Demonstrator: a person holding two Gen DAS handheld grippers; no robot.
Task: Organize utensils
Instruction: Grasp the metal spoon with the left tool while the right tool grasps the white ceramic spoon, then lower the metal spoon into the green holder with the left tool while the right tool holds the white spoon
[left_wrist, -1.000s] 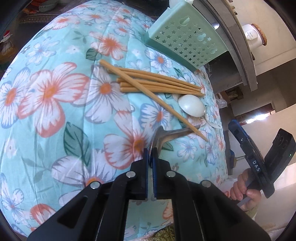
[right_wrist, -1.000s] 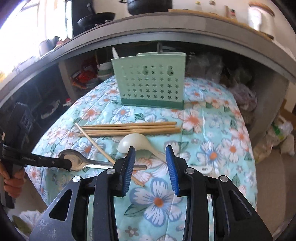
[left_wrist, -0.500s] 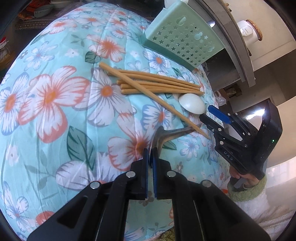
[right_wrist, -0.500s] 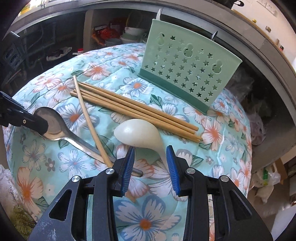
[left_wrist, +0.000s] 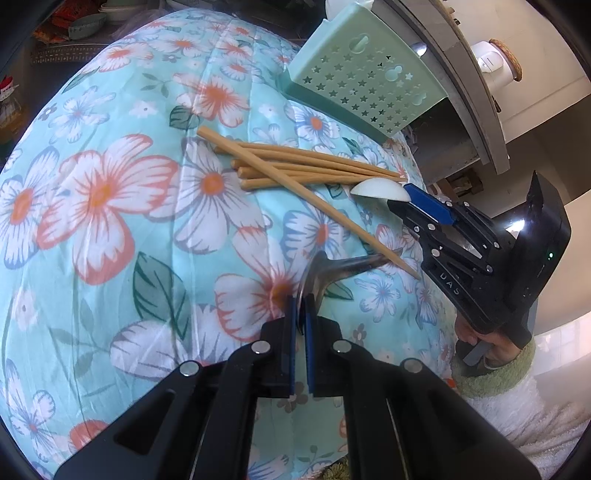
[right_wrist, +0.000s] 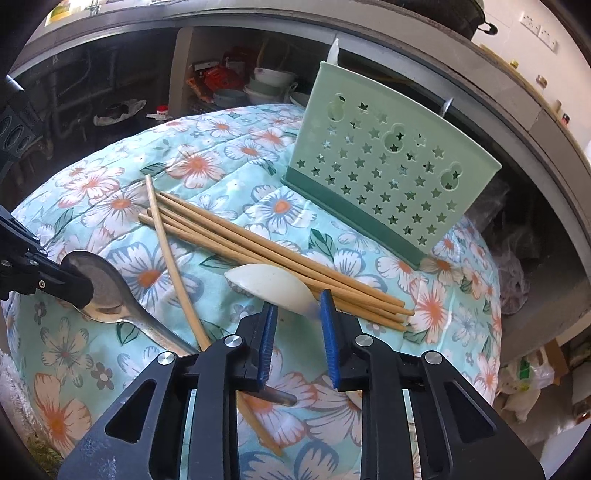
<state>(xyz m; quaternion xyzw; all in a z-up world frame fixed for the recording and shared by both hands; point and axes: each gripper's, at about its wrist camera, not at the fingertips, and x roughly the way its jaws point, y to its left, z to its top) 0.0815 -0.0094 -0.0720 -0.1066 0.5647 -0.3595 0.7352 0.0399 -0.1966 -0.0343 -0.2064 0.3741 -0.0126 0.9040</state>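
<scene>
On the floral quilted cloth (right_wrist: 110, 206), turquoise with white and orange flowers and spread over a rounded surface, the utensils lie loose. At its far edge stands the pale green utensil holder (right_wrist: 384, 184), upright, pierced with star-shaped holes and with a darker green base; a white handle tip and a metal tip show above its rim. In front of it lies a bundle of wooden chopsticks (right_wrist: 258, 240), roughly parallel to the holder's base, with one single chopstick (right_wrist: 173, 266) crossing their ends at an angle and running toward the near edge. The metal spoon (right_wrist: 110, 291) lies to the left, its handle passing under the single chopstick; the left gripper (left_wrist: 300, 310) is clamped tight on the edge of its bowl, jaws nearly touching. The white ceramic spoon (right_wrist: 269, 282) lies just beside the chopstick bundle, bowl facing down. The right gripper (right_wrist: 299, 317), jaws at a narrow gap and just closing, straddles the neck of the white spoon; whether both blue pads press on it cannot be told. A hand in a fleecy cuff (left_wrist: 495, 369) holds this gripper.
</scene>
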